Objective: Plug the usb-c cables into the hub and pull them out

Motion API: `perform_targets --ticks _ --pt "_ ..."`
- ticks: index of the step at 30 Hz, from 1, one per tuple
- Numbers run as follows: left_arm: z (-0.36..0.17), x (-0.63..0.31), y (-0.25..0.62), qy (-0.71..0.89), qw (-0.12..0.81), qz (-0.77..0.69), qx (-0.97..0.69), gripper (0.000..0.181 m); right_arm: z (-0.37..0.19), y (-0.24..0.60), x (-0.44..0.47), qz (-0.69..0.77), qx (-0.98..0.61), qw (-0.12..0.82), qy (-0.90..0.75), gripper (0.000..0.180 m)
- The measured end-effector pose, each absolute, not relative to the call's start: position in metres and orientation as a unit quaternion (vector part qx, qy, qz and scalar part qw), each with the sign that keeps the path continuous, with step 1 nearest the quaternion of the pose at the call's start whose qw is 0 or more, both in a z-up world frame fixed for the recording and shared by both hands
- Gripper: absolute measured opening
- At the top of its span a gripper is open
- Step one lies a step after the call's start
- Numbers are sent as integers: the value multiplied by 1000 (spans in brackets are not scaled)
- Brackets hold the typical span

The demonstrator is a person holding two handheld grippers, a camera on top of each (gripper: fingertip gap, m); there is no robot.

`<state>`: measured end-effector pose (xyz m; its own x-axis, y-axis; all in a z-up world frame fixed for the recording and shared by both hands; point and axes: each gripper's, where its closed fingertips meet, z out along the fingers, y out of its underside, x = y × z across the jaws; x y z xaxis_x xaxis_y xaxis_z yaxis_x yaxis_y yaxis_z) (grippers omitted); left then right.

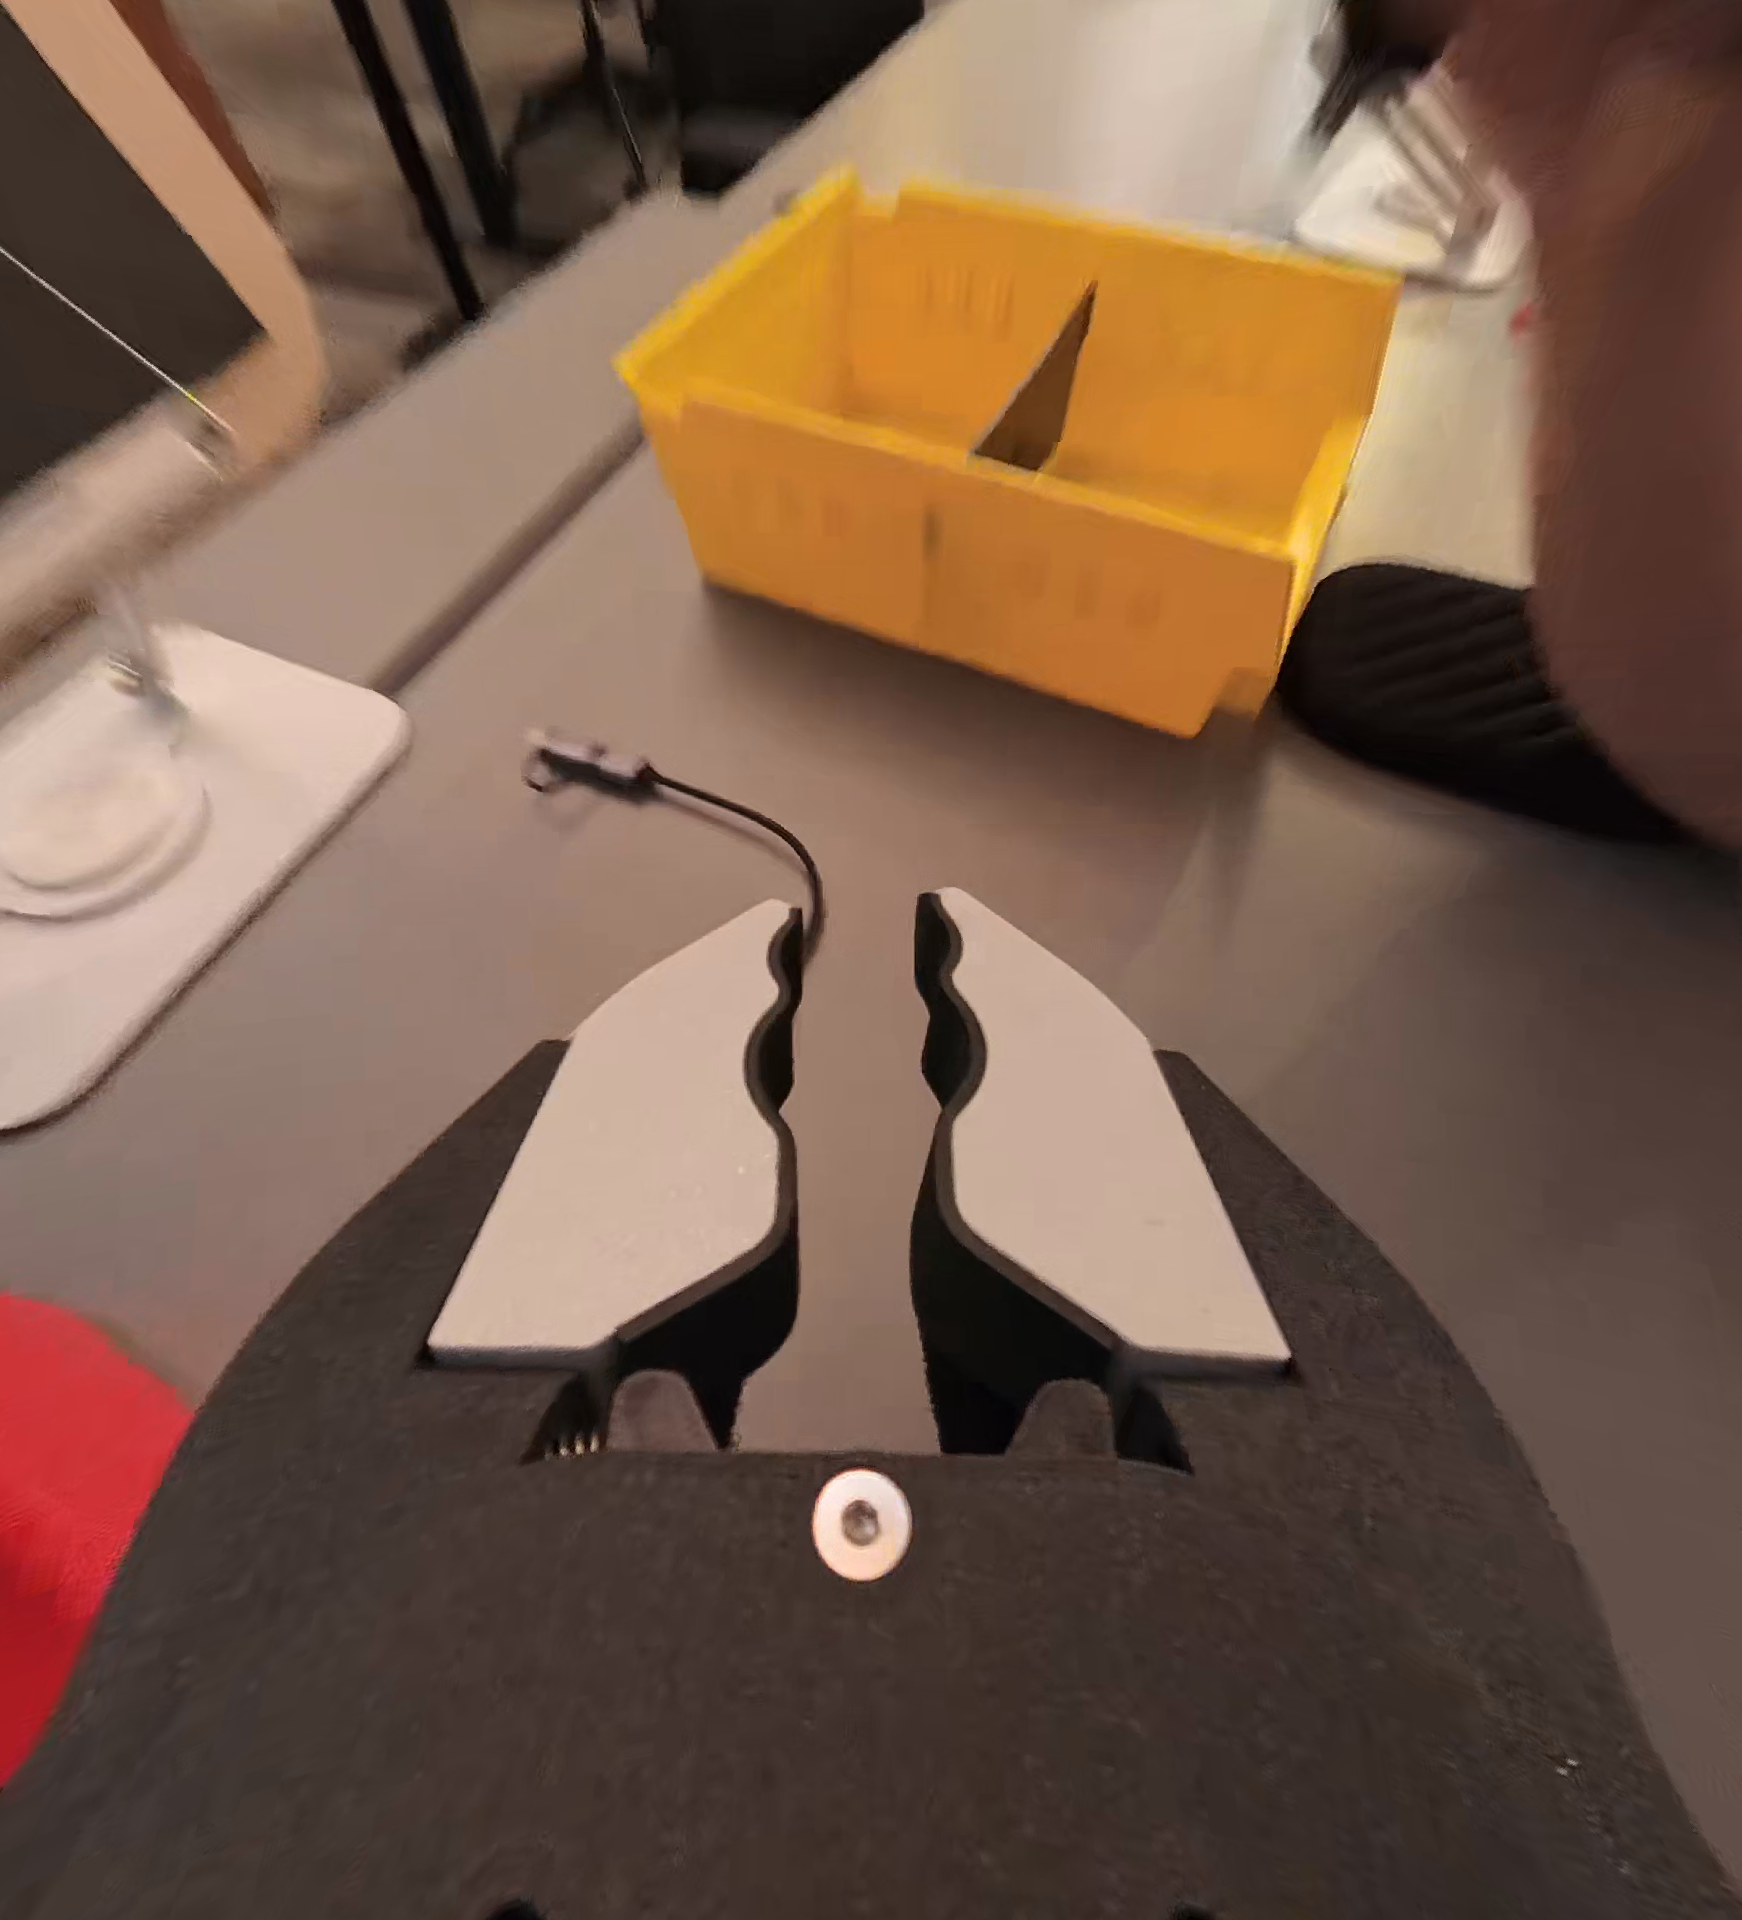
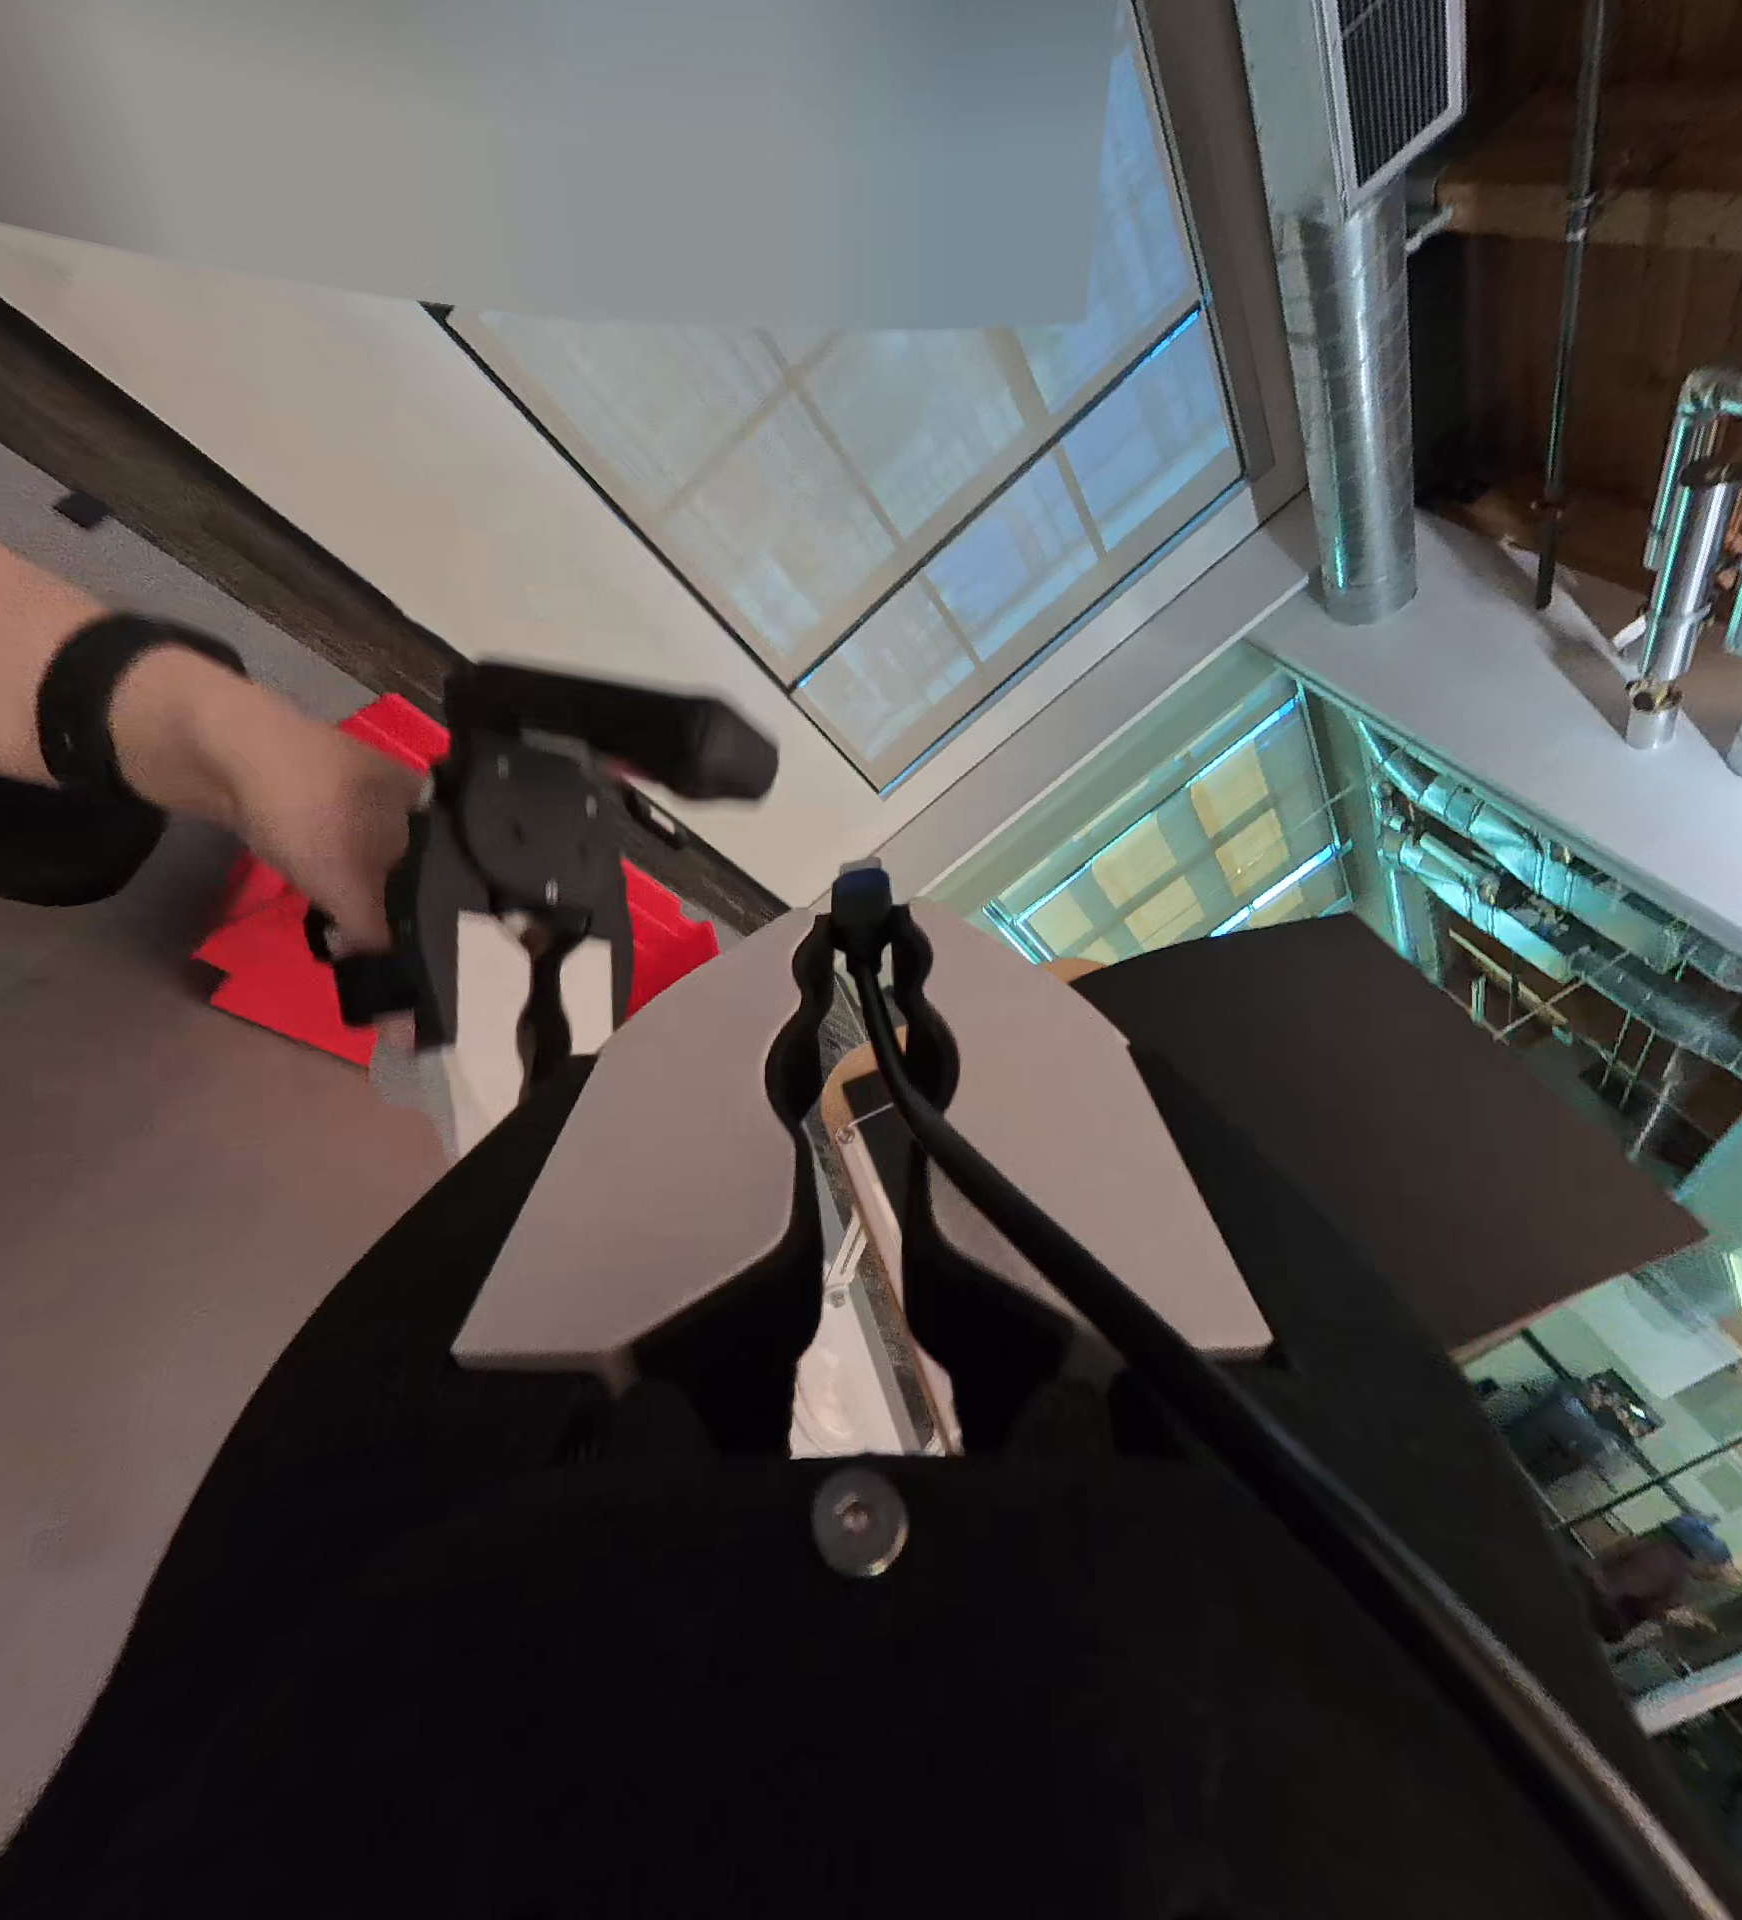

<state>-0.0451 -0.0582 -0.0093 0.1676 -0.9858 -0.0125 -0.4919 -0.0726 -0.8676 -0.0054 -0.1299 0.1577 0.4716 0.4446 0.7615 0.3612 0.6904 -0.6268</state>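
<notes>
1. USB-C cable, black [image 2: 882,997]: held in my right gripper [image 2: 862,935]. The fingers [image 2: 638,1143] are closed around it just behind the plug [image 2: 859,891], which pokes out past the tips. This gripper is lifted and tilted up toward windows and ceiling ducts, well off the worktop.
2. Second small cable [image 1: 742,821]: lies loose on the grey worktop [image 1: 1262,987], its connector end [image 1: 586,756] free, its other end running under my left fingers [image 1: 1054,1122].
3. Left gripper [image 1: 854,935]: fingers parted by a moderate gap, holding nothing, hovering low over the worktop just short of that cable. The right wrist view shows it farther off, a hand [image 2: 306,821] on its grip.
4. Hub: I cannot find it in either view.
5. Progress, as I judge it: no cable is plugged in at present. One is in hand and clear of any port; whether a cycle is finished I cannot tell.
6. Surroundings: yellow divided bin [image 1: 1002,468] beyond; white stand base [image 1: 140,862] to the left; red object [image 1: 5,1455] at the near edge.
</notes>
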Motion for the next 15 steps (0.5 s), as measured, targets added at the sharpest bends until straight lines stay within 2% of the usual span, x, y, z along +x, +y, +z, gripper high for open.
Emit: perform_targets --ticks 6,12,15 --pt "-78 -19 -45 574 337 -300 -684 23 176 -161 -1 31 -364 767 -528 12" --pt "-138 -28 -7 657 293 -124 -683 36 175 -169 -3 29 -357 759 -544 12" --pt "-147 -27 -3 664 282 -107 -684 36 174 -172 -2 28 -354 755 -551 12"
